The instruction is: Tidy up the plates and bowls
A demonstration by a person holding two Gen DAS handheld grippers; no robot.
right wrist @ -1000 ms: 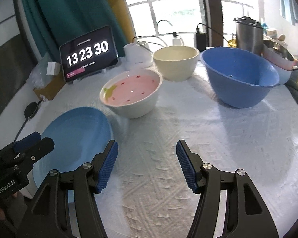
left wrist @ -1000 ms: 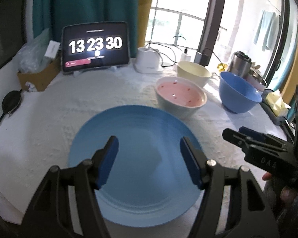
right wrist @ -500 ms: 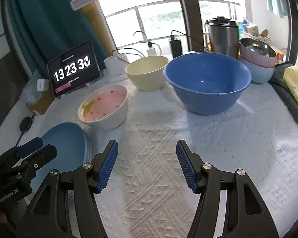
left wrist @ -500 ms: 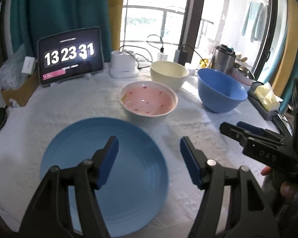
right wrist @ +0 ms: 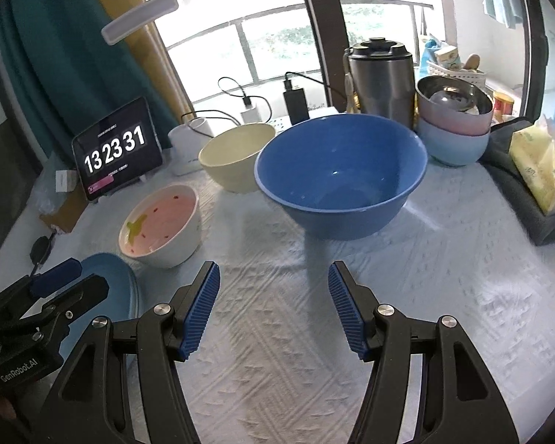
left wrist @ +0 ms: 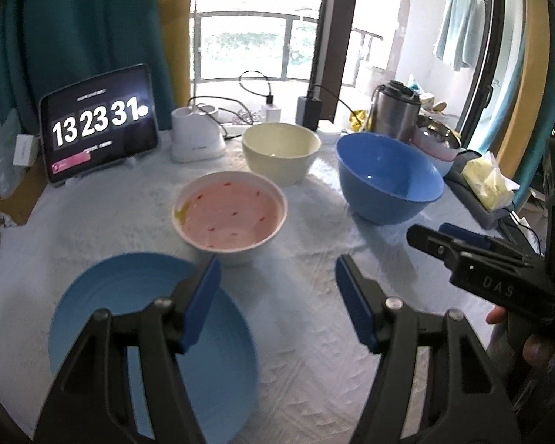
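- Left gripper (left wrist: 275, 298): jaws spread wide, nothing between them. It hovers above the white textured tablecloth (left wrist: 314, 351), with its left finger over the right edge of the blue plate (left wrist: 103, 314).
- Right gripper (right wrist: 273, 309): jaws spread wide, nothing held. It hovers above the tablecloth, facing the large blue bowl (right wrist: 340, 177) at 12 o'clock.
- Blue plate: lies flat on the tablecloth at 8 o'clock in the left wrist view; in the right wrist view it appears at 9 o'clock, partly behind the left gripper.
- Pink bowl (left wrist: 230, 218): upright, white outside with red specks inside, at 11 o'clock from the left gripper, just beyond the plate. Contact with the plate cannot be determined.
- Cream bowl (left wrist: 281, 157): upright, behind the pink bowl at 12 o'clock, near the large blue bowl.
- Large blue bowl: upright at 1 o'clock in the left wrist view, apart from the pink bowl.
- Stacked bowls (right wrist: 453, 129): a nested stack at 2 o'clock in the right wrist view, beside the steel jug (right wrist: 383, 74).
- Clock tablet (left wrist: 98, 127): propped at 10 o'clock, reading 13 23 31.
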